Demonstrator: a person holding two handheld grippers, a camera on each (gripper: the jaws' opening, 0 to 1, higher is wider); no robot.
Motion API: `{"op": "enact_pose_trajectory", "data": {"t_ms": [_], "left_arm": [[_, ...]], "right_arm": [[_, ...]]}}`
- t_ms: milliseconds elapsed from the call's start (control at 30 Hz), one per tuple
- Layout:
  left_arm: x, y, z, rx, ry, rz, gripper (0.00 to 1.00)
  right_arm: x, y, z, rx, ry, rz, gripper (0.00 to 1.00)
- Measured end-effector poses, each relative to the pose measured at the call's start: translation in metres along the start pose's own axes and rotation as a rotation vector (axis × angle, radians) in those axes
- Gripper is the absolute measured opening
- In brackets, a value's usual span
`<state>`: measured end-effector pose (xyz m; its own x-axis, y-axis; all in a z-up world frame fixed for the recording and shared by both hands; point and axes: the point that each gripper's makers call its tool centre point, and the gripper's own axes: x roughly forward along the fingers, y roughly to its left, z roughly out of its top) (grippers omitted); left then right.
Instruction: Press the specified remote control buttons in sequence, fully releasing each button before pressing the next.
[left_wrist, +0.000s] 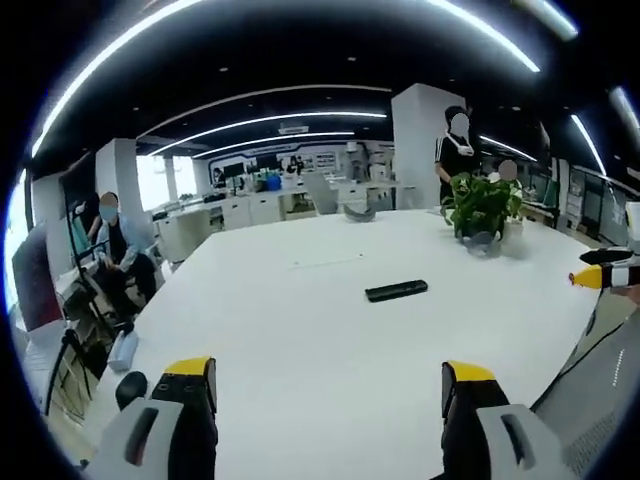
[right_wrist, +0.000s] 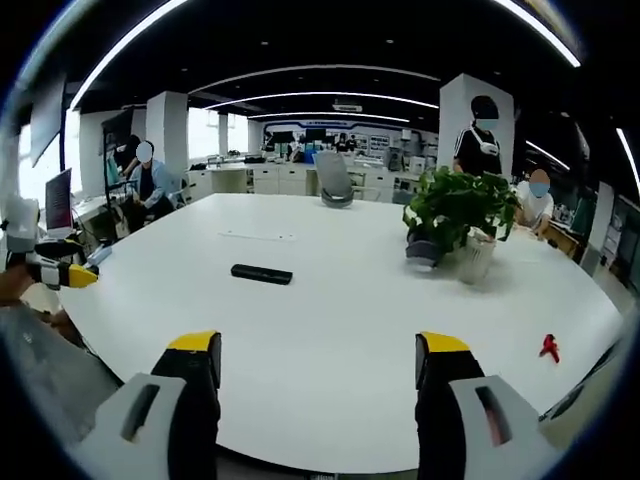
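A black remote control (left_wrist: 396, 291) lies flat on the large white table (left_wrist: 300, 330), a good way ahead of my left gripper (left_wrist: 328, 385), whose jaws stand wide apart with nothing between them. In the right gripper view the same remote control (right_wrist: 261, 274) lies left of centre, beyond my right gripper (right_wrist: 318, 360), which is open and empty over the near edge of the table (right_wrist: 330, 330). The right gripper's yellow-tipped jaw (left_wrist: 600, 272) pokes in at the right edge of the left gripper view. The left gripper's tip (right_wrist: 62, 270) shows at the left edge of the right gripper view.
A potted green plant (right_wrist: 455, 225) stands on the table to the right of the remote. A small red object (right_wrist: 548, 347) lies near the right table edge. An office chair (right_wrist: 335, 185) sits at the far side. A seated person (left_wrist: 118, 250) and standing people (right_wrist: 480, 140) are around the room.
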<state>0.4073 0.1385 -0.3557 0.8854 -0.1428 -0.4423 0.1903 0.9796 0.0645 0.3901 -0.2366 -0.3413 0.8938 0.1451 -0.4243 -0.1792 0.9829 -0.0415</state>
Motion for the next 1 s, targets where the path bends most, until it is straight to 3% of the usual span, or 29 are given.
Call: {"op": "enact_pose_trajectory", "data": {"t_ms": [100,267,367,467,667,800,1000], "left_arm": [[0.002,0.003,-0.008,0.014,0.040,0.023,0.96],[0.001,-0.002,-0.007,0.009,0.036,0.000,0.96],[-0.002,-0.014,0.003,-0.010,-0.010,-0.058,0.96],[-0.002,-0.028,0.005,0.017,-0.022,-0.121,0.96],[-0.002,-0.048,0.000,0.088,-0.004,-0.198,0.96],[0.001,-0.047,-0.002,0.082,0.010,-0.211,0.96],[0.002,-0.031,0.000,-0.027,0.001,-0.188,0.96]], "right_arm": [[0.002,0.006,-0.002,-0.023,0.015,0.021,0.81],[0.003,0.011,-0.005,-0.049,0.034,0.042,0.80],[-0.003,-0.002,0.004,-0.030,-0.028,-0.017,0.79],[-0.003,-0.012,-0.004,0.015,0.010,-0.057,0.79],[-0.001,-0.012,-0.004,-0.018,0.019,-0.073,0.80],[0.001,-0.009,-0.008,-0.034,0.046,-0.070,0.79],[-0.003,-0.017,-0.002,0.006,0.011,-0.096,0.78]]}}
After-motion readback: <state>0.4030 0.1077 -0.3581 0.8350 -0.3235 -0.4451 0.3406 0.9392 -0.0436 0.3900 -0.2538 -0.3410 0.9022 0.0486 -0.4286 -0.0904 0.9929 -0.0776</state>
